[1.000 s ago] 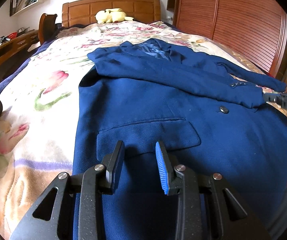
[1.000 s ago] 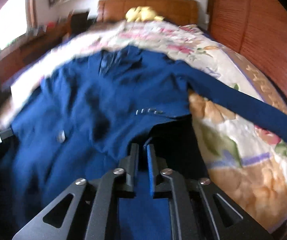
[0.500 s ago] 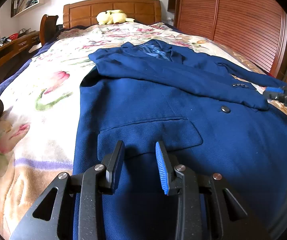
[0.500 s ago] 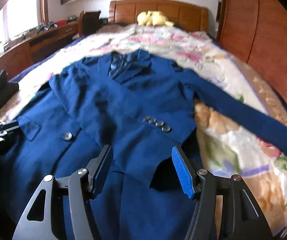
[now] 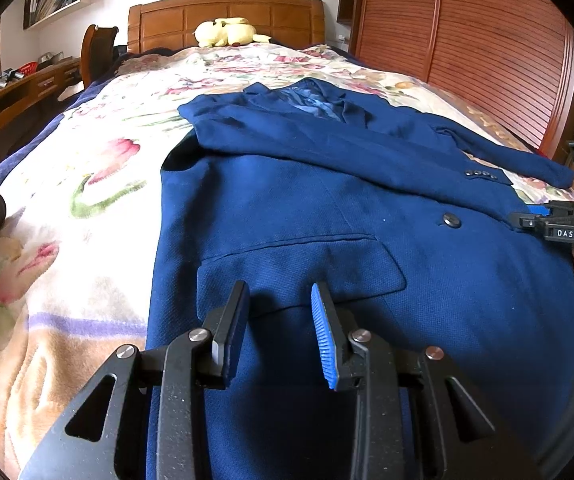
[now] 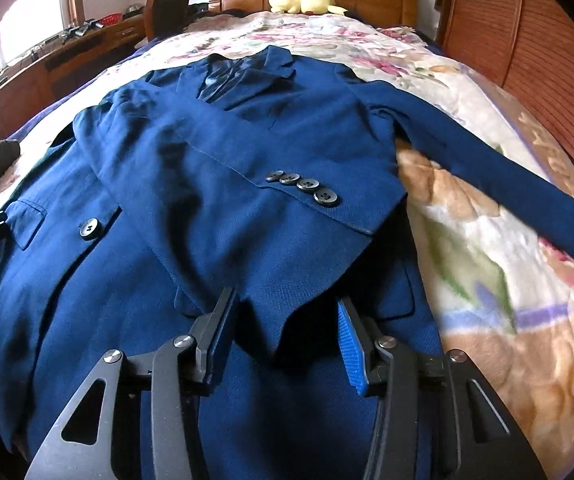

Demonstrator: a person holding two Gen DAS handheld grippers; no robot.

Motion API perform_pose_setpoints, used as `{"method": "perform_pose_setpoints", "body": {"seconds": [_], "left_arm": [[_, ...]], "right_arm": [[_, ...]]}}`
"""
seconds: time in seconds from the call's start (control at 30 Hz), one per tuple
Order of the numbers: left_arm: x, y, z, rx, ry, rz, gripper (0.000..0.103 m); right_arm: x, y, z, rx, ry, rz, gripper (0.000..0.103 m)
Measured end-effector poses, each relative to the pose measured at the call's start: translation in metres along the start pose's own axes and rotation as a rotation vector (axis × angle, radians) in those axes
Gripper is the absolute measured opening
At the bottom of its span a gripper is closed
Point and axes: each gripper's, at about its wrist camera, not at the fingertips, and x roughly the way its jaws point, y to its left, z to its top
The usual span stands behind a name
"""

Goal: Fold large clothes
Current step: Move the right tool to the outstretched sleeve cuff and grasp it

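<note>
Nearest me, my left gripper [image 5: 277, 320] hangs over the hem end of the blue jacket [image 5: 327, 216], just short of its flap pocket [image 5: 303, 268]. Its jaws stand partly apart with nothing between them, only jacket cloth below. My right gripper [image 6: 283, 328] is over the jacket's other front edge; its jaws are closing, and a loose point of the front panel lies between them, not yet pinched. The jacket lies face up along the floral blanket [image 5: 79, 208]. One sleeve [image 6: 247, 184] is folded across the jacket's chest, its four cuff buttons [image 6: 303, 186] showing, just past my right gripper. The other sleeve [image 6: 499, 176] stretches away from the jacket over the blanket. Beyond the jacket's collar, a yellow plush toy [image 6: 307, 0] rests against the wooden headboard [image 5: 223, 16].
</note>
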Motion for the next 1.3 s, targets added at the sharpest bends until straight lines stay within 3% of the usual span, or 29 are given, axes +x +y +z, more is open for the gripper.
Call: {"method": "perform_pose_setpoints", "body": {"seconds": [0.37, 0.57, 0.73, 0.87, 1.3], "left_arm": [[-0.01, 0.004, 0.012, -0.023, 0.015, -0.002, 0.033], [-0.036, 0.002, 0.034, -0.032, -0.036, 0.006, 0.033], [-0.054, -0.018, 0.048, 0.018, -0.084, 0.0, 0.033], [-0.057, -0.04, 0.055, 0.052, -0.103, -0.033, 0.033], [-0.04, -0.119, 0.058, 0.152, -0.081, -0.154, 0.033]], "right_arm": [[0.003, -0.001, -0.002, 0.005, 0.012, 0.021, 0.052], [-0.006, 0.0, -0.002, -0.011, -0.001, 0.004, 0.053], [-0.037, -0.014, -0.009, 0.003, -0.054, 0.023, 0.053], [-0.062, -0.046, -0.018, 0.031, -0.086, -0.033, 0.053], [-0.102, -0.206, -0.031, 0.196, -0.087, -0.286, 0.054]]}}
